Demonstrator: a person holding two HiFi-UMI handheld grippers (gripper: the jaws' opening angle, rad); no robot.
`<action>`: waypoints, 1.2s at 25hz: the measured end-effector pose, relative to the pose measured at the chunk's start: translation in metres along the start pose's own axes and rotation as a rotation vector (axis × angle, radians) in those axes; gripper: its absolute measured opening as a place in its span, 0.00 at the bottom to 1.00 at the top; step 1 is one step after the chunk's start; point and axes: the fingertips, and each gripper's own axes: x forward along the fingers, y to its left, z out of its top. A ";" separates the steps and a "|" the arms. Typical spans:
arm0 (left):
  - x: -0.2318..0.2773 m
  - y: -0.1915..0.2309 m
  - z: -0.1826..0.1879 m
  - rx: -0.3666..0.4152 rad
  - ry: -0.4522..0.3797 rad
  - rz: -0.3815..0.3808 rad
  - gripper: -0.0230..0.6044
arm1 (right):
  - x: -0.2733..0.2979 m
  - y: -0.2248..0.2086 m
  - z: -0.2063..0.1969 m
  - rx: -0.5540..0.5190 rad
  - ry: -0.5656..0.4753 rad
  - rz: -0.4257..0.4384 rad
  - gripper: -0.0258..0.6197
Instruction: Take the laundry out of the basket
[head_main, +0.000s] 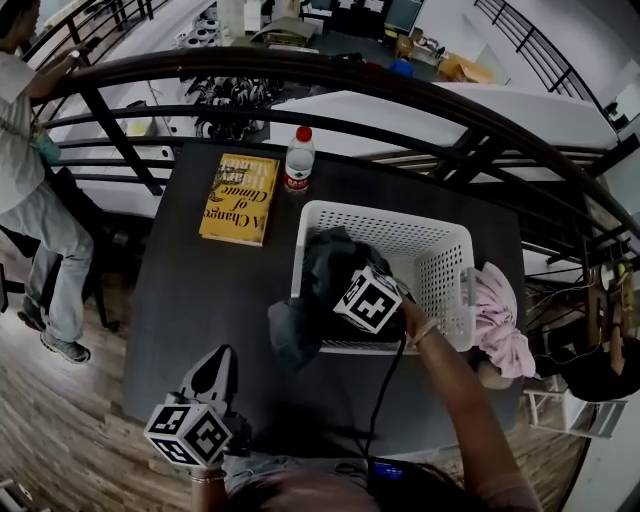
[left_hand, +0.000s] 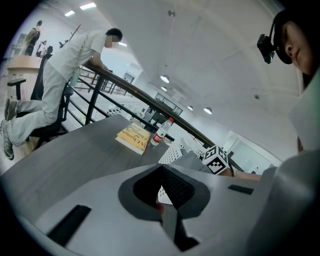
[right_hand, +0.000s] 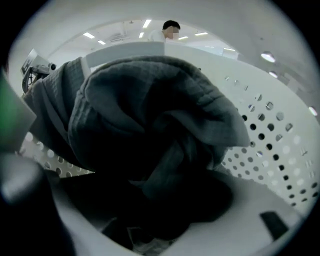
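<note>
**Head view.** Right claw (head_main: 350, 290) down inside a white perforated plastic basket (head_main: 440, 250), clamped on a bunched dark grey garment (head_main: 325, 258). Part of that garment spilling over the basket rim to the left of the right claw, down onto the dark grey desk (head_main: 180, 290). To the right of the same claw, a crumpled pink cloth (head_main: 500, 318), outside the basket and against its side wall. Left claw (head_main: 220, 358) well apart from the basket, low by the near edge of the desk, jaws together, holding nothing. Beyond the left claw, a yellow paperback book (head_main: 240, 197) lying flat, and just beside it a clear plastic bottle with a red cap (head_main: 298, 160), upright. Past those, a curved black metal railing (head_main: 300, 65), with a person in light clothes (head_main: 25, 150) at it, far off to the left.

**Left gripper view.** Jaws closed tip to tip, nothing gripped. Ahead of the claw, bare desk, then book and bottle. To the right of these, the basket with grey cloth heaped at its rim, and the right claw's marker cube above it. Person leaning on the railing, off to the left.

**Right gripper view.** Jaws sunk in folds of the dark grey garment and closed on them, with cloth filling nearly the whole view. Perforated white basket wall to the right of the claw, and a strip of it low on the left.
</note>
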 end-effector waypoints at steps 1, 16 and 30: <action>0.000 0.001 0.001 0.001 0.001 -0.004 0.03 | 0.000 0.001 0.000 -0.001 0.008 0.004 0.58; 0.000 0.003 0.014 0.031 0.022 -0.087 0.03 | -0.043 -0.008 0.006 0.049 0.000 -0.107 0.23; 0.003 -0.012 0.021 0.065 0.065 -0.209 0.03 | -0.128 -0.024 0.010 0.214 -0.146 -0.316 0.23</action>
